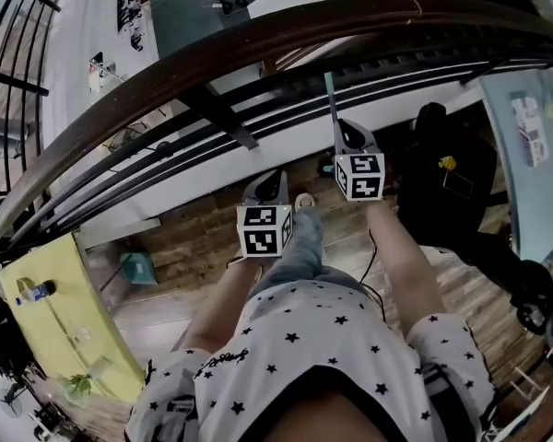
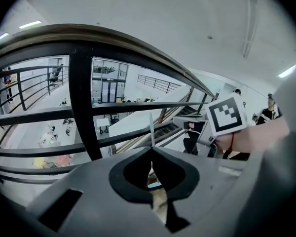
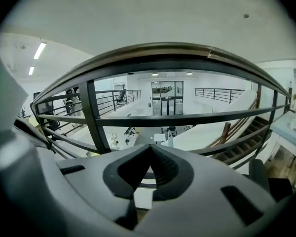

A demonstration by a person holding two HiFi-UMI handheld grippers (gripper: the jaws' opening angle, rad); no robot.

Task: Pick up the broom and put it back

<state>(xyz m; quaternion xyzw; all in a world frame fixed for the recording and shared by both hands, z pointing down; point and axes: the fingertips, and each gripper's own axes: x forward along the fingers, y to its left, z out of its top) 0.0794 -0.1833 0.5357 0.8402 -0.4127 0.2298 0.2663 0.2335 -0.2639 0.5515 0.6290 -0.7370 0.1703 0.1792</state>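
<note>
A thin pale-green broom handle [image 1: 331,104] stands about upright against the lower bars of the railing; its head is hidden. My right gripper [image 1: 343,132] is just beside it, jaws shut with nothing between them [image 3: 150,146]. My left gripper [image 1: 276,177] hangs lower and to the left, over the wooden floor. Seen from the left gripper [image 2: 151,149], the handle [image 2: 150,125] rises straight ahead beyond the jaw tips. The right gripper [image 2: 180,122] is at its right. The left jaws stand together but for a hairline slit, and hold nothing.
A black railing with a curved wooden top rail [image 1: 258,40] crosses in front of me, open hall below. A teal object [image 1: 138,267] lies on the floor at left by a yellow table [image 1: 64,311]. A black bag [image 1: 447,168] sits at right.
</note>
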